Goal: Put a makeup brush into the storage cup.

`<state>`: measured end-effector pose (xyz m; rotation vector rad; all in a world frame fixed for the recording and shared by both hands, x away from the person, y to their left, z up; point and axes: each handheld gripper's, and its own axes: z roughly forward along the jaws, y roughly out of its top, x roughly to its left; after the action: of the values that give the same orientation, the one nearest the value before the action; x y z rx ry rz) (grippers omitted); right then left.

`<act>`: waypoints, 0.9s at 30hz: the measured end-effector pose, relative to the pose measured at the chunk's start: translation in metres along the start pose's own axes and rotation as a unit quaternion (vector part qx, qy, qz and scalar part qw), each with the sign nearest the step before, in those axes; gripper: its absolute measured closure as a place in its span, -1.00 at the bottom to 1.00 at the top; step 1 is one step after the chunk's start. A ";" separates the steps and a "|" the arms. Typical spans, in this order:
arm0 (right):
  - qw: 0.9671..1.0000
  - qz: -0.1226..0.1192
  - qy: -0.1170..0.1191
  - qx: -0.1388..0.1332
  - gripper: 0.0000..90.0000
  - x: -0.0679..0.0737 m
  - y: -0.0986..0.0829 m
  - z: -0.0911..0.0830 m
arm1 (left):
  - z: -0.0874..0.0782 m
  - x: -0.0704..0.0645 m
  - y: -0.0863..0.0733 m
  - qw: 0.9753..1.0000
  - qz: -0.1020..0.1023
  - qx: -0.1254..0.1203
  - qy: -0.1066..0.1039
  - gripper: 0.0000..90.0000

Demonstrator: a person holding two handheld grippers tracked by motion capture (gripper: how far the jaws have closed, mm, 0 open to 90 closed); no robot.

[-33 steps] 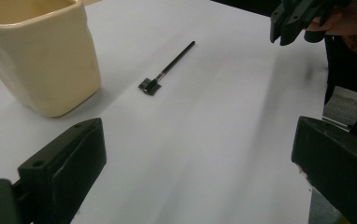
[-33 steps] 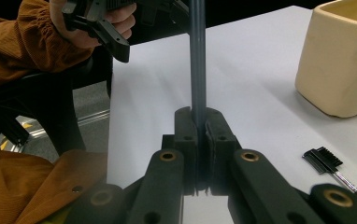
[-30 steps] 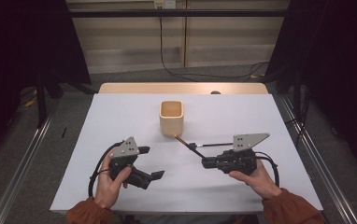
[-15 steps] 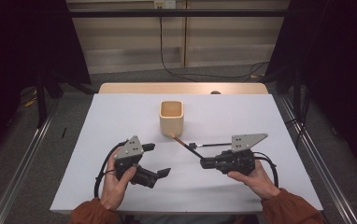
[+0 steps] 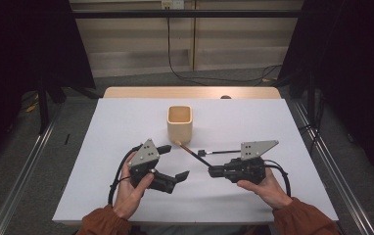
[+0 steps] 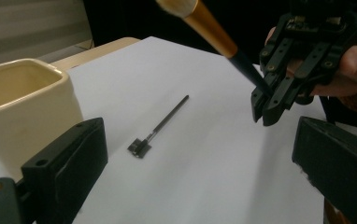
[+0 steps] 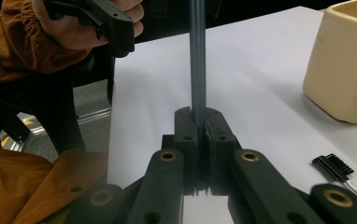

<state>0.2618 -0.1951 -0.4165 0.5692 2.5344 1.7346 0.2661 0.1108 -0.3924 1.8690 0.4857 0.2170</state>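
The right gripper (image 5: pixel 213 171), just right of centre in the lower half of the high view, has its jaws pressed together on the dark handle of a makeup brush (image 5: pixel 193 152). In the right gripper view that handle (image 7: pixel 197 56) rises straight up from between the closed jaws. The brush slants up and to the left in the high view, its copper ferrule and bristle end close to the lower right corner of the cream cup (image 5: pixel 179 123), which stands upright at the middle of the white table (image 5: pixel 126 112).

The left gripper (image 5: pixel 175 177), lower left of centre, has its jaws spread wide and grips nothing; in its own view they frame the cup (image 6: pixel 24 105) at left and the brush (image 6: pixel 214 35) at the top.

A thin dark brow comb (image 5: pixel 219 152) lies flat on the table just above the right gripper, apart from the cup.

My reading is that the carrying step is in hand: brush grasped, not yet in the cup. The next move likely calls for lifting the brush above the rim, tipping it upright, then lowering and letting go. The comb would remain to be picked up.
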 end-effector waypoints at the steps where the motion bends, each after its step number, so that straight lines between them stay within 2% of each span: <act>1: 1.000 0.000 0.000 -0.002 0.90 0.000 0.000 0.000 | 0.002 -0.001 0.001 1.000 0.001 0.001 -0.003 -0.92; 9: 1.000 0.000 -0.003 -0.004 0.90 0.001 0.000 -0.002 | 0.013 -0.008 0.010 0.999 -0.004 -0.014 -0.031 -0.92; 18: 1.000 0.001 -0.005 -0.006 0.90 0.001 0.000 -0.001 | 0.024 -0.015 0.013 0.999 -0.006 -0.026 -0.040 -0.85; 22: 1.000 0.000 -0.004 -0.006 0.90 0.001 0.000 -0.001 | 0.025 -0.017 0.014 0.999 -0.011 -0.031 -0.035 -0.83; 23: 1.000 0.000 -0.004 -0.006 0.90 0.001 0.000 -0.001 | 0.024 -0.016 0.014 0.999 -0.015 -0.031 -0.036 -0.74; 25: 1.000 0.000 -0.004 -0.006 0.90 0.001 0.000 -0.001 | 0.023 -0.014 0.015 0.999 -0.018 -0.033 -0.030 -0.71; 27: 1.000 -0.001 -0.005 -0.006 0.90 0.001 0.000 -0.001 | 0.021 -0.012 0.016 0.998 -0.026 -0.039 -0.032 -0.58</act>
<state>0.2608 -0.1955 -0.4162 0.5743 2.5154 1.7400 0.2665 0.0835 -0.3837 1.7804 0.4744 0.1393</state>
